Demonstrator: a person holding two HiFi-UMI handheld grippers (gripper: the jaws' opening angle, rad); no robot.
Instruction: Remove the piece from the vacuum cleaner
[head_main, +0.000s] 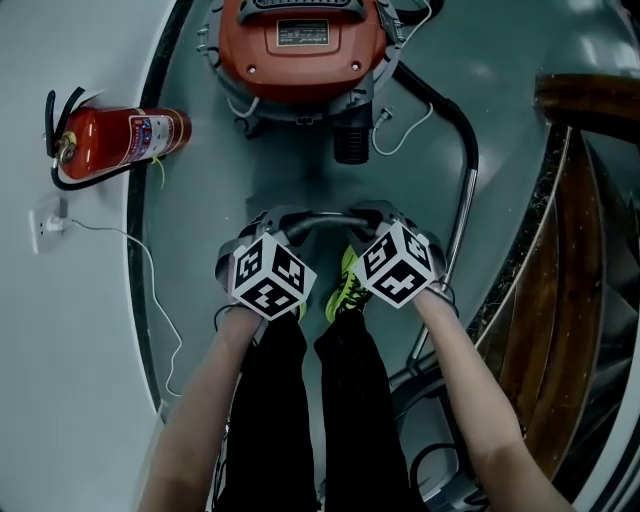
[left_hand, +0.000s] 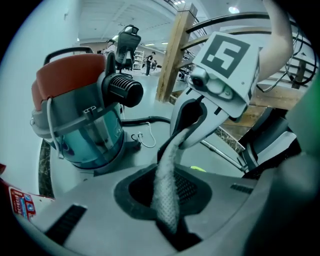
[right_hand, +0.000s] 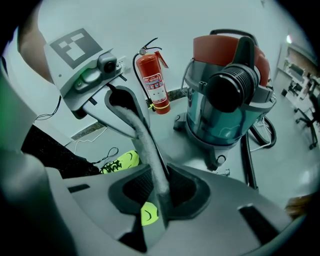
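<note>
The vacuum cleaner (head_main: 300, 50) has a red lid over a clear blue drum (left_hand: 82, 120) and a black ribbed port (right_hand: 231, 92) at its front. It stands on the floor ahead of me. Nearer to me, a grey, rough-textured curved piece (head_main: 325, 222) spans between my two grippers, clear of the vacuum. My left gripper (head_main: 275, 222) is shut on one end (left_hand: 167, 200) of it. My right gripper (head_main: 385, 215) is shut on the other end (right_hand: 155, 185). In each gripper view the piece runs up to the opposite gripper's jaws.
A red fire extinguisher (head_main: 120, 135) lies by the wall at the left, near a wall socket with a white cable (head_main: 45, 225). The black hose and metal wand (head_main: 462, 230) run down the right, beside wooden stairs (head_main: 560, 250). My neon shoes (head_main: 347, 285) are below the grippers.
</note>
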